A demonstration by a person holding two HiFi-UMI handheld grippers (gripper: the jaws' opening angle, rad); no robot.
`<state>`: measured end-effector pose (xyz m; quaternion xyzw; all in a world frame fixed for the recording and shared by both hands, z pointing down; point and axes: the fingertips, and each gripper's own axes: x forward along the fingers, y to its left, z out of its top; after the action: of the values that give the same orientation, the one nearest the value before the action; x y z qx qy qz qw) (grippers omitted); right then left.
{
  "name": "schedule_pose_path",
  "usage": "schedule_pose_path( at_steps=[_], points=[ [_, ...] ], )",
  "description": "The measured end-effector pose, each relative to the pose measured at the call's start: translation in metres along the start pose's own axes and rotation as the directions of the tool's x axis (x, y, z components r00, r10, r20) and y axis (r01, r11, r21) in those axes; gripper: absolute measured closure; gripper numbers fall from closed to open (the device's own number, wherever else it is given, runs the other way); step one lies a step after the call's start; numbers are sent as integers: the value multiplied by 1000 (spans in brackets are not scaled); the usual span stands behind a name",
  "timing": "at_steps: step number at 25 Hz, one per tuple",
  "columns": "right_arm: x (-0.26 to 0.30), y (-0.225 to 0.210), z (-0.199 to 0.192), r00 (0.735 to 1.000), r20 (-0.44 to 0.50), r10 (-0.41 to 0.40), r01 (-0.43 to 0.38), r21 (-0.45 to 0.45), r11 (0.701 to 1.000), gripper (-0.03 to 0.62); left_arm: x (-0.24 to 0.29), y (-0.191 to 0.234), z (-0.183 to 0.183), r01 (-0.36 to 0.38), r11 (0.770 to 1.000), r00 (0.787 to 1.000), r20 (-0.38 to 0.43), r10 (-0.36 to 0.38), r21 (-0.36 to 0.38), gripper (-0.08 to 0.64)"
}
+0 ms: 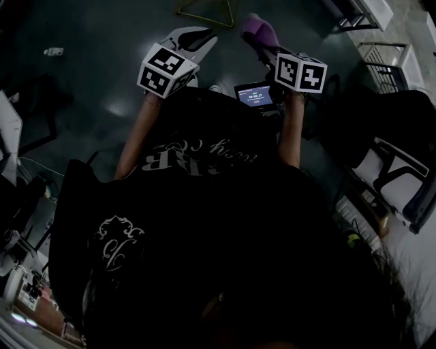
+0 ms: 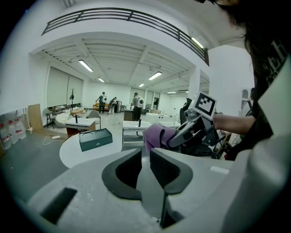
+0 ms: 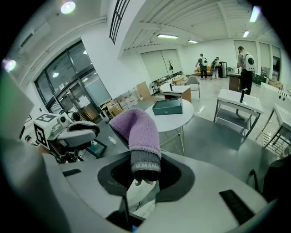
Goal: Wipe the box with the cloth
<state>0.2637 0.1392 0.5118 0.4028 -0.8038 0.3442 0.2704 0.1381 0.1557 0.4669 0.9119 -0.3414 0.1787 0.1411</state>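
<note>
A dark green box (image 2: 95,139) lies on a round white table (image 2: 68,154), several steps ahead of me; the right gripper view shows the box (image 3: 167,106) on the table (image 3: 182,119) too. My right gripper (image 3: 145,168) is shut on a purple cloth (image 3: 136,132) with a grey cuff, held up in the air. In the head view the cloth (image 1: 257,27) sticks out of the right gripper (image 1: 255,35). The left gripper (image 2: 144,152) has its jaws close together with nothing between them, and hangs beside the right one (image 2: 184,134), left of it (image 1: 199,37).
White rectangular tables (image 3: 238,101) stand past the round one, with people (image 3: 245,63) far back. A small screen (image 1: 253,95) is mounted by the right gripper. A chair (image 1: 395,180) is at my right, a yellow wire frame (image 1: 204,10) on the dark floor ahead.
</note>
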Motion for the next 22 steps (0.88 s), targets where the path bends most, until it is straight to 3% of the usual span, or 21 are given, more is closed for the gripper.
schedule_pose_path(
  at_steps=[5,22],
  points=[
    [-17,-4,-15,1000,1,16,-16,-37,999,492,3,-26,3,-11,1000,1000,10,11,14,494],
    [-21,1,-15,999,7,32,-31,-60,998,492,1,-31,7,-23,999,1000,11,22,28,494]
  ],
)
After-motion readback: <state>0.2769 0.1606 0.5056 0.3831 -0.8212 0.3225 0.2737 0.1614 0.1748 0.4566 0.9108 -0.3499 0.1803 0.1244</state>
